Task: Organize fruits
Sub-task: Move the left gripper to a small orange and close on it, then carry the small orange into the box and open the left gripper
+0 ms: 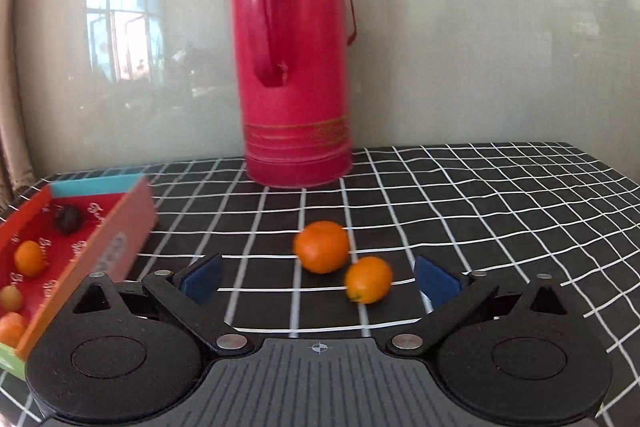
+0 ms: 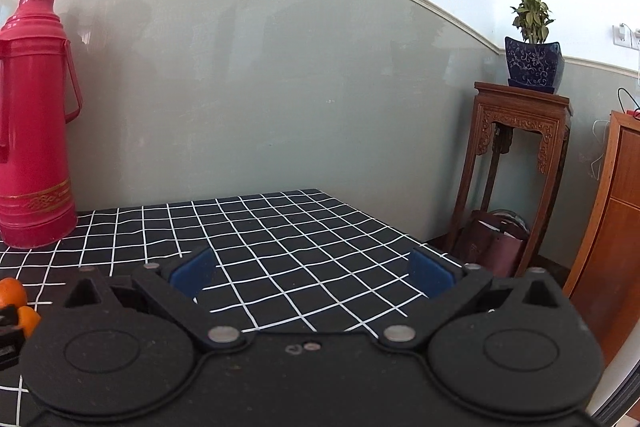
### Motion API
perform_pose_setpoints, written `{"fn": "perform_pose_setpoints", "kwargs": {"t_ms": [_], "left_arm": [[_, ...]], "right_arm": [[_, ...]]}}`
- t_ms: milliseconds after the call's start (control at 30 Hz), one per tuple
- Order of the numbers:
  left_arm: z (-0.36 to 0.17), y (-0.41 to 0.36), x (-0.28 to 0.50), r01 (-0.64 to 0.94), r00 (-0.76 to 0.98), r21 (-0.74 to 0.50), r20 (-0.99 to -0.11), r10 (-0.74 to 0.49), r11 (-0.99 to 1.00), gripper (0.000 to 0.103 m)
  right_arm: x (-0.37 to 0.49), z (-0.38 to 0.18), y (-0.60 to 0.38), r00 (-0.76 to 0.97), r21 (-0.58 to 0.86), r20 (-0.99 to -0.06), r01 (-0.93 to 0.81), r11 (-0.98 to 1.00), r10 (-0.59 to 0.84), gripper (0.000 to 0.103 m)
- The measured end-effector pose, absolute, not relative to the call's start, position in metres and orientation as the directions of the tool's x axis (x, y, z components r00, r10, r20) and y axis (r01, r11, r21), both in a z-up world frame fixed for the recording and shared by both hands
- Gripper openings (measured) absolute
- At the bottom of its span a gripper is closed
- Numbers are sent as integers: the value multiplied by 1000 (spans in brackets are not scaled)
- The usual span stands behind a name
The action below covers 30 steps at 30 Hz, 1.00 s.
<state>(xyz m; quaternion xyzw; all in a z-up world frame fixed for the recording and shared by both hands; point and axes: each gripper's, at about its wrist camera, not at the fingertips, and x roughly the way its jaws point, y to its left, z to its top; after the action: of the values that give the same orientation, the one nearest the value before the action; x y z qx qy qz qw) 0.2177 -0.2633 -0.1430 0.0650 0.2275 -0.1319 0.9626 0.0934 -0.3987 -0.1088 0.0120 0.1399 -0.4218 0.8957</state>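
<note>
Gaping wide over the checked counter (image 1: 460, 195), the left tool (image 1: 318, 277) grips nothing; two oranges (image 1: 322, 247) lie touching each other just ahead, between its blue pads (image 1: 204, 277). Left of it sits a red box (image 1: 128, 215) holding more fruit (image 1: 29, 258). A red flask (image 1: 294, 67) stands behind by the wall. The right tool (image 2: 310, 273) is likewise spread and empty over bare cloth, oranges at its far left.

Black tablecloth (image 1: 480, 211) with a white grid, pinkish-red thermos (image 1: 294, 67) with gold bands, 2 orange fruits (image 1: 322, 247) at 6 o'clock of it, red-lined box (image 1: 120, 227).
</note>
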Motion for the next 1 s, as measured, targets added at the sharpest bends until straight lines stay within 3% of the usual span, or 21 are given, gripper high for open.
{"fn": "perform_pose_setpoints", "kwargs": {"t_ms": [67,300,500,767,1000], "left_arm": [[-146,-276,222,286,849,66,-479,-221,956,86],[-158,-296,237,244,813,34,-552,-185,969,84],[-170,-306,250,242,776,17,-603,-183,970,68],[-169,-308,248,261,777,11,-596,-204,965,33],[-167,-305,246,281,773,11,-595,-219,960,32]], "right_arm": [[92,-109,-404,608,-91,-270,756,649,-747,97],[85,-107,-413,631,-56,-288,740,670,-720,97],[83,-106,-419,635,-37,-301,738,674,-712,97],[86,-108,-418,636,-26,-316,736,677,-704,97],[88,-109,-413,652,-25,-314,721,692,-690,97]]}}
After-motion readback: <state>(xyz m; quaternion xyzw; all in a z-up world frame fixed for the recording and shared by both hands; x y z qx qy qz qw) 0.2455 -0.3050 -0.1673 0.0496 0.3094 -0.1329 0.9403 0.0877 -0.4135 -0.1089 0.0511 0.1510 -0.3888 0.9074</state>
